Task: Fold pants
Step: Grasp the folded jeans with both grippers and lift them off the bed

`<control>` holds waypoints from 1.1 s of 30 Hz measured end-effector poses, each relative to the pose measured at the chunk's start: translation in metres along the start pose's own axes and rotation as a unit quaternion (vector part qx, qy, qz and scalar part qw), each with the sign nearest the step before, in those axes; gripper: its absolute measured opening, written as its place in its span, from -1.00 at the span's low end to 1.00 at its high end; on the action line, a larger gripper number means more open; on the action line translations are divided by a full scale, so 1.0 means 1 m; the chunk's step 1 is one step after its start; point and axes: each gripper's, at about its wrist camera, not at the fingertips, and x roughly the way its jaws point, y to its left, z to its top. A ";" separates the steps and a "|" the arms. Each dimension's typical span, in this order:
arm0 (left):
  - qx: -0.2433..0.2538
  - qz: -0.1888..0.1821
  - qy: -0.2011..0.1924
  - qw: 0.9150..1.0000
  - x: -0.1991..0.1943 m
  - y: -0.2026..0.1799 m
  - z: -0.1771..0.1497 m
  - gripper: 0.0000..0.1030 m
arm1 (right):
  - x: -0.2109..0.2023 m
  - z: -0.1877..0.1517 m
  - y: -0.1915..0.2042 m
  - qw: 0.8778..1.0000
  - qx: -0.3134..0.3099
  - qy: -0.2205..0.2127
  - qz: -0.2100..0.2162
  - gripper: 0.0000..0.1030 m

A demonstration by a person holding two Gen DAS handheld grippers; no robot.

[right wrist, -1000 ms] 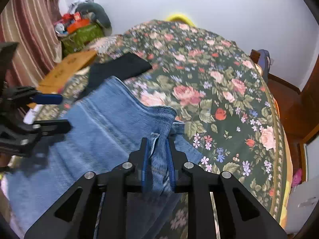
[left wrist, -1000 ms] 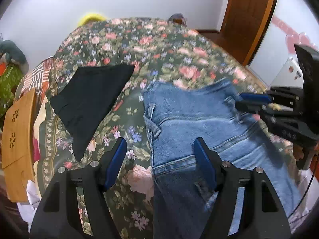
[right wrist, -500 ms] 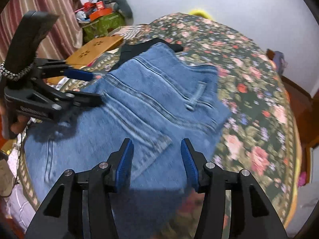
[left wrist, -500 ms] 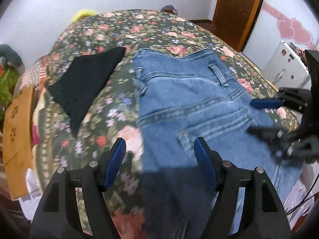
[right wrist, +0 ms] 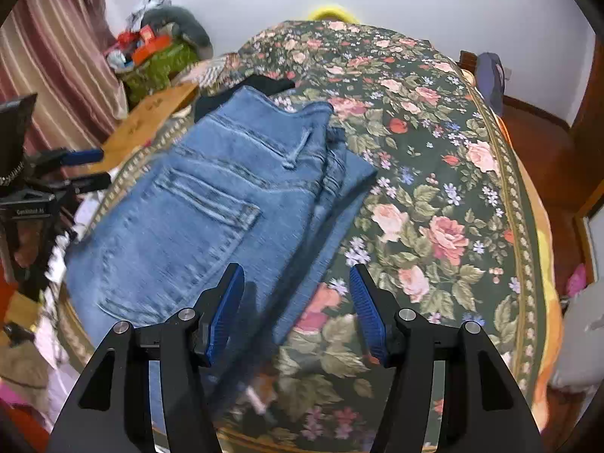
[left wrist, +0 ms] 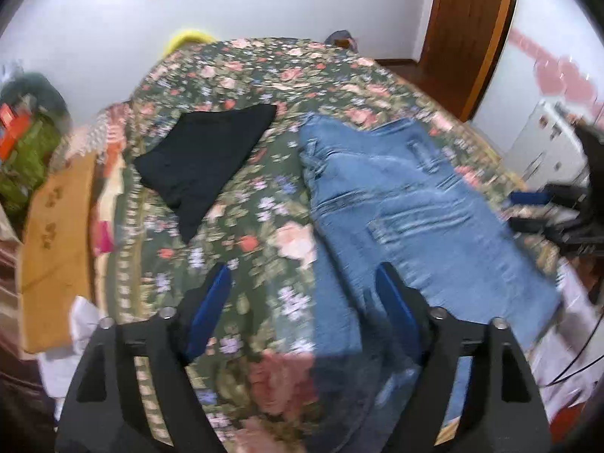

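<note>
Jeans (right wrist: pixel 211 204) lie flat beneath both spread, empty claws

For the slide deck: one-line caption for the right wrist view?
Right gripper, jaws open, above blue jeans lying back-pocket-up on a floral bedspread.

My right gripper (right wrist: pixel 296 311) hangs above the bed with its blue pads spread wide, nothing between them. The blue jeans (right wrist: pixel 211 219) lie flat ahead and to the left of the tongs, back pocket up, on the floral bedspread (right wrist: pixel 445 196). Beyond the jeans a black garment (right wrist: pixel 270 83) peeks out. Far left, my left gripper (right wrist: pixel 88 168) hovers with its fingers parted.
</note>
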 end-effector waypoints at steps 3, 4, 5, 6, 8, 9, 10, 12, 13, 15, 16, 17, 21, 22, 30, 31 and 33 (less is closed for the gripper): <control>0.006 -0.014 0.026 1.000 0.019 -0.007 0.008 0.64 | 0.009 0.000 0.000 0.999 0.029 0.001 0.028 0.27; 0.012 -0.014 0.041 0.999 0.029 -0.009 0.010 0.64 | 0.013 -0.001 -0.001 0.999 0.038 0.004 0.034 0.27; 0.016 -0.016 0.056 0.998 0.039 -0.011 0.011 0.64 | 0.018 -0.003 -0.002 0.998 0.048 0.010 0.039 0.27; 0.014 -0.022 0.071 0.997 0.048 -0.010 0.012 0.64 | 0.029 -0.004 -0.005 0.997 0.062 0.024 0.046 0.27; 0.008 -0.031 0.088 0.996 0.060 -0.008 0.014 0.66 | 0.040 -0.007 -0.010 0.994 0.085 0.039 0.061 0.29; 0.003 -0.036 0.090 0.995 0.063 -0.006 0.016 0.70 | 0.044 -0.008 -0.014 0.992 0.099 0.040 0.071 0.41; -0.002 -0.042 0.093 0.995 0.066 -0.004 0.018 0.72 | 0.047 -0.007 -0.018 0.990 0.112 0.040 0.079 0.50; -0.012 -0.061 0.105 0.993 0.073 -0.001 0.024 0.72 | 0.054 -0.005 -0.025 0.986 0.130 0.046 0.097 0.51; -0.016 -0.070 0.110 0.991 0.076 0.000 0.025 0.72 | 0.057 -0.004 -0.027 0.984 0.135 0.047 0.103 0.53; -0.022 -0.096 0.123 0.987 0.085 -0.001 0.028 0.72 | 0.062 -0.001 -0.026 0.984 0.134 0.046 0.107 0.56; -0.022 -0.102 0.128 0.986 0.088 -0.003 0.030 0.74 | 0.064 0.001 -0.024 0.984 0.130 0.046 0.109 0.58; -0.022 -0.107 0.133 0.985 0.093 -0.004 0.031 0.75 | 0.067 0.003 -0.023 0.985 0.126 0.047 0.111 0.62; -0.036 -0.131 0.148 0.980 0.108 -0.007 0.036 0.86 | 0.075 0.009 -0.017 0.986 0.114 0.050 0.113 0.67; -0.041 -0.138 0.151 0.978 0.111 -0.007 0.037 0.86 | 0.075 0.009 -0.017 0.986 0.112 0.050 0.116 0.68; -0.026 -0.144 0.125 0.981 0.098 -0.021 0.041 0.34 | 0.074 0.016 -0.017 0.983 0.111 0.044 0.138 0.20; -0.015 -0.135 0.115 0.984 0.094 -0.025 0.040 0.26 | 0.073 0.017 -0.016 0.983 0.111 0.042 0.137 0.12; 0.006 -0.115 0.095 0.989 0.085 -0.034 0.039 0.17 | 0.070 0.017 -0.015 0.984 0.110 0.038 0.133 0.04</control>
